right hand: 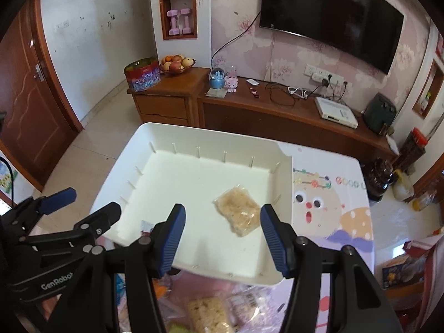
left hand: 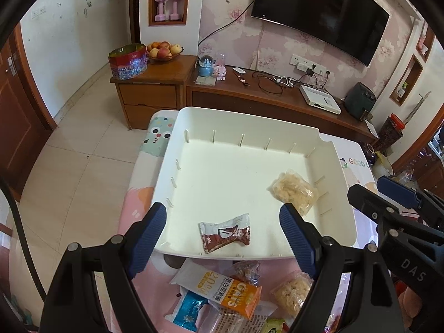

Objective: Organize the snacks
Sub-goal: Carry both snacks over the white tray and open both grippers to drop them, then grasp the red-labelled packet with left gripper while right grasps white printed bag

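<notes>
Left gripper (left hand: 223,233) has jaws wide apart, nothing clamped; the brown candy (left hand: 225,233) lies flat in the tray (left hand: 280,123) right between the blue pads, w/o touching them. Right gripper (right hand: 222,236) has jaws partway apart, also empty; the rice cake (right hand: 241,212) in clear wrap lies in the tray just ahead of its tips, nearer the right pad.

Loose snacks sit on the tablecloth (left hand: 352,149) in front of the tray: an orange oat bar (left hand: 234,295), a blue pack (left hand: 188,309), a 2nd rice cake (left hand: 291,292). Most are cut off by the frame edge or hidden behind gripper arms; blurred in right wrist view. Candy there is nearly all hidden behind the left finger.

Tray is white plastic, squarish, shallow, w/ thin ribs along the walls. Pads are ribbed blue rubber on black arms. Cloth is pink, cartoon print.
</notes>
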`<state>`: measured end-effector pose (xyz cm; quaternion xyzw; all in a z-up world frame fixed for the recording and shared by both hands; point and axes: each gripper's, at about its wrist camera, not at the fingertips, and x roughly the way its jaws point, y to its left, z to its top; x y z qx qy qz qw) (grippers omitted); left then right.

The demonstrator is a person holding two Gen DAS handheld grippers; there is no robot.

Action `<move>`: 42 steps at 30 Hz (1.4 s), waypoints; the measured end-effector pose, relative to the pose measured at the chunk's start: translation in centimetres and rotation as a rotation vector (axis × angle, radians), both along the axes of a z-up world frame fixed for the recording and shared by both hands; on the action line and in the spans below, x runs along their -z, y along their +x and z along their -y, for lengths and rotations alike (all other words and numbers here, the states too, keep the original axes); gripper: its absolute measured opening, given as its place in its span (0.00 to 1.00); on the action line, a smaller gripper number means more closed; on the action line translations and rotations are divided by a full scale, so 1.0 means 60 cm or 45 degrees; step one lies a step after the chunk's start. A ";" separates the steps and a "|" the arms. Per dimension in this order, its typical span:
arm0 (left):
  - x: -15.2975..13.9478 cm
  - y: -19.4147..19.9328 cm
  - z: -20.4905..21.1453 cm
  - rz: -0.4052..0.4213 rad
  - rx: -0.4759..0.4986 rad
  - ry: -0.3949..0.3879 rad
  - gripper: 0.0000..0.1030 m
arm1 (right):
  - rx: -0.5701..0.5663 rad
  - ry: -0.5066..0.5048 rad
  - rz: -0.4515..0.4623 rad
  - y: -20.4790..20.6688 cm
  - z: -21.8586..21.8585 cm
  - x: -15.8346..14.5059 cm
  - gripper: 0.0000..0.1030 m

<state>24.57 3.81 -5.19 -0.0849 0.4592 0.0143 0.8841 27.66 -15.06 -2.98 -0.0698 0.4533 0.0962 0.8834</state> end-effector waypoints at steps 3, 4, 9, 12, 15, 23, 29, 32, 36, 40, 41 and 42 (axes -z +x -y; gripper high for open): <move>-0.007 -0.020 -0.003 0.022 0.003 0.011 0.80 | 0.008 0.012 0.005 -0.014 0.000 -0.004 0.55; -0.011 -0.027 -0.005 0.027 0.006 0.012 0.80 | 0.013 0.015 0.009 -0.022 0.000 -0.006 0.55; -0.037 -0.068 -0.018 0.057 0.007 0.009 0.80 | 0.040 0.046 -0.002 -0.062 0.006 -0.014 0.55; -0.061 -0.113 -0.030 0.093 0.024 0.018 0.80 | 0.071 0.064 -0.001 -0.100 0.012 -0.029 0.55; -0.078 -0.154 -0.042 0.123 0.046 0.037 0.80 | 0.099 0.073 0.004 -0.140 0.013 -0.043 0.55; -0.112 -0.275 -0.073 0.176 0.153 0.075 0.81 | 0.188 0.086 0.018 -0.261 0.000 -0.076 0.56; -0.082 -0.325 -0.076 0.116 0.250 0.075 0.81 | 0.207 0.119 -0.023 -0.337 -0.002 -0.061 0.65; -0.051 -0.336 -0.076 0.055 0.276 0.081 0.81 | 0.205 0.122 -0.058 -0.362 -0.002 -0.034 0.67; 0.000 -0.348 -0.072 -0.032 0.328 0.097 0.81 | 0.210 0.177 -0.154 -0.379 0.002 0.019 0.68; 0.059 -0.357 -0.068 -0.139 0.364 0.110 0.81 | 0.194 0.255 -0.282 -0.387 -0.003 0.086 0.68; 0.072 -0.359 -0.067 -0.161 0.368 0.112 0.81 | 0.185 0.253 -0.320 -0.388 -0.007 0.104 0.68; 0.088 -0.363 -0.067 -0.187 0.378 0.113 0.81 | 0.179 0.250 -0.340 -0.389 -0.012 0.114 0.68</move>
